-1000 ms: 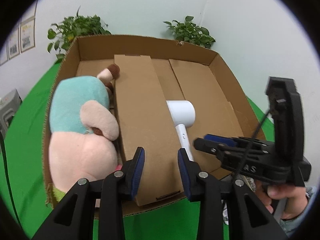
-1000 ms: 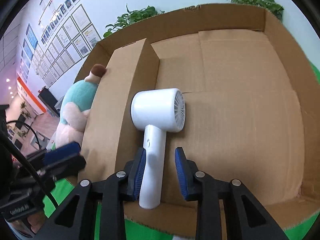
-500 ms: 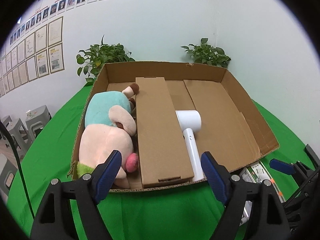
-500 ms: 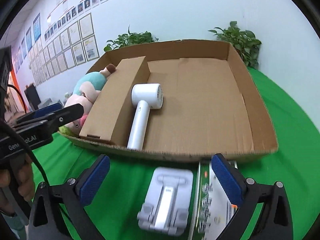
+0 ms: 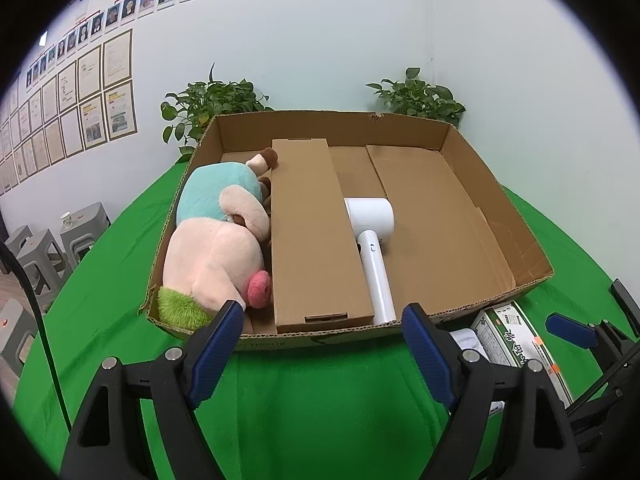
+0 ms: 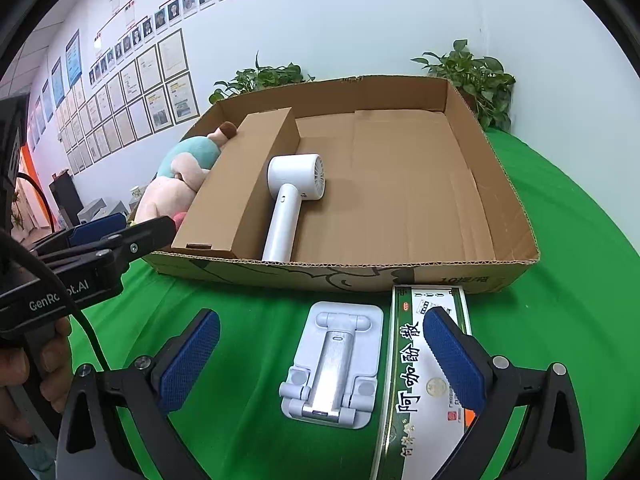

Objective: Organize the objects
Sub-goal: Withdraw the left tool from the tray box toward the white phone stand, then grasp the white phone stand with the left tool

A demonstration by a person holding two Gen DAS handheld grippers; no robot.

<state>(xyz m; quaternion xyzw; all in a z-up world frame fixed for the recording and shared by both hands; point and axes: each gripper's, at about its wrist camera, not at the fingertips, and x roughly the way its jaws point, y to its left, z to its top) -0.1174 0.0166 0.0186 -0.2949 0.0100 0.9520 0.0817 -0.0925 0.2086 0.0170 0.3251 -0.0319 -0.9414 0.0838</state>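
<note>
A large open cardboard box [image 5: 516, 248] [image 6: 508, 200] sits on the green table. Inside lie a plush toy [image 5: 216, 240] [image 6: 180, 172] at the left, a long brown carton [image 5: 312, 240] [image 6: 244, 184] beside it, and a white hair dryer [image 5: 372, 240] [image 6: 288, 200]. In front of the box lie a white folding stand [image 6: 332, 360] and a green-and-white medicine box [image 6: 420, 380] [image 5: 516, 340]. My left gripper [image 5: 320, 344] is open and empty, short of the box's front edge. My right gripper [image 6: 320, 356] is open and empty, straddling the stand.
Green cloth [image 5: 312, 400] covers the table. Potted plants [image 5: 212, 100] [image 6: 476, 76] stand behind the box against the wall. Grey stools [image 5: 44, 248] stand at the far left. The left gripper also shows in the right wrist view [image 6: 100, 240].
Both grippers have pulled back out of the box and opened wide. The hair dryer and the brown carton stay where they were released in the box.
</note>
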